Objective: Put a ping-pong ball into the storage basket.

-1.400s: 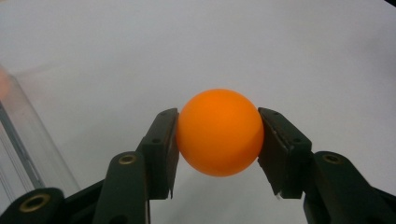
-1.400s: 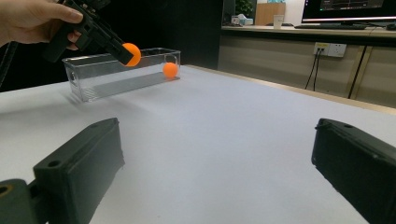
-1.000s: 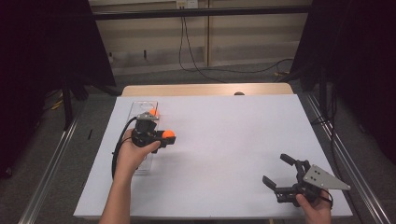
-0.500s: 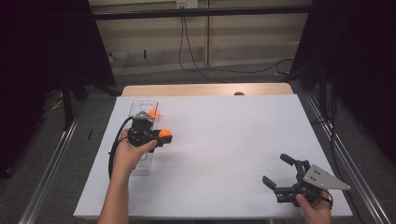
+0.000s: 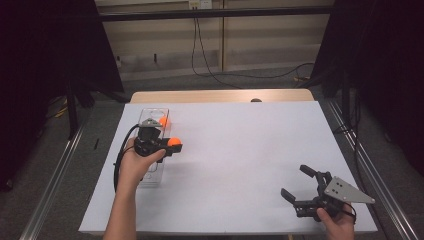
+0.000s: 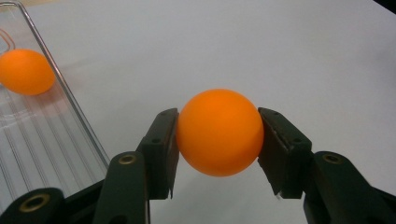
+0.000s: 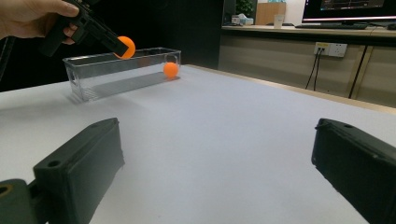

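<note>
My left gripper (image 5: 173, 145) is shut on an orange ball (image 5: 174, 141) and holds it just above the right long wall of a clear plastic tray (image 5: 151, 176) at the table's left. In the left gripper view the pads (image 6: 164, 144) press on both sides of the ball (image 6: 219, 132), with the tray wall (image 6: 70, 112) to its left. A second orange ball (image 5: 163, 121) lies at the tray's far end (image 6: 25, 71). My right gripper (image 5: 293, 180) rests open near the front right corner, nothing between its jaws (image 7: 219, 163). The right gripper view also shows the tray (image 7: 93, 79) and the held ball (image 7: 126, 46).
A white sheet (image 5: 240, 150) covers the table, with a strip of wood (image 5: 215, 96) bare at the far edge. Metal rails (image 5: 55, 185) run along both sides. Cables (image 5: 210, 70) trail on the floor behind, and dark curtains hang left and right.
</note>
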A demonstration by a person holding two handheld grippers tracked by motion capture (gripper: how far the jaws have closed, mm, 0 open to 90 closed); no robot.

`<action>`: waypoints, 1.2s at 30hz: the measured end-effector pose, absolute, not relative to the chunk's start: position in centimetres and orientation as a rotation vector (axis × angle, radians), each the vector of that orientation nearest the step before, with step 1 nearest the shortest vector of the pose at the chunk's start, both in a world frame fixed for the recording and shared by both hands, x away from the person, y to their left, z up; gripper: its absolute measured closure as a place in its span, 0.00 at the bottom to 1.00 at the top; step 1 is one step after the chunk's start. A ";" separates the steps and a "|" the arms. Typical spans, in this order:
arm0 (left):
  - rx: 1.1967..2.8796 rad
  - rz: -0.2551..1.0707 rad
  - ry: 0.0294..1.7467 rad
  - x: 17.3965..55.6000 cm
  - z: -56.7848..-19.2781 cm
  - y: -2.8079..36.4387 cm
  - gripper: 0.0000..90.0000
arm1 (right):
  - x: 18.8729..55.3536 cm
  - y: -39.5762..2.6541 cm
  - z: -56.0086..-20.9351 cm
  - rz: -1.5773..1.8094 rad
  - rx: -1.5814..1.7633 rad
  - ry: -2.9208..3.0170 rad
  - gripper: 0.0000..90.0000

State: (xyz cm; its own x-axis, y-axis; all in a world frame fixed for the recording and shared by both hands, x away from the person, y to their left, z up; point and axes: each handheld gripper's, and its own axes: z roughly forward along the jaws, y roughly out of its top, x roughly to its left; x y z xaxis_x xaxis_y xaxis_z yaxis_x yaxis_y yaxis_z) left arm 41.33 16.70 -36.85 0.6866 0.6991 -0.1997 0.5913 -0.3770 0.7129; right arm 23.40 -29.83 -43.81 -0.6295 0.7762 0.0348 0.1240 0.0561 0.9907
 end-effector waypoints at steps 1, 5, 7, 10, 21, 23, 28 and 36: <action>2.091 0.175 0.989 41.3 -36.8 16.7 0.56 | 23.4 -29.8 -43.8 1.617 0.899 1.815 0.01; 2.092 0.186 0.999 41.3 -36.8 16.9 0.56 | 23.4 -29.8 -43.8 1.619 0.901 1.813 0.01; 2.095 0.186 0.994 41.4 -36.7 17.1 0.56 | 23.4 -29.8 -43.8 1.618 0.900 1.814 0.01; 2.087 0.189 1.002 41.3 -36.6 17.3 0.56 | 23.4 -29.9 -43.8 1.617 0.899 1.816 0.01; 2.082 0.215 1.015 41.4 -36.5 17.8 0.56 | 23.4 -29.8 -43.8 1.618 0.900 1.814 0.01; 2.077 0.220 1.020 41.3 -36.4 17.9 0.56 | 23.4 -29.8 -43.8 1.619 0.899 1.815 0.01; 2.074 0.224 1.029 41.4 -36.4 18.2 0.56 | 23.4 -29.9 -43.8 1.618 0.902 1.813 0.01; 2.070 0.233 1.034 41.3 -36.3 18.4 0.56 | 23.4 -29.9 -43.8 1.619 0.902 1.813 0.01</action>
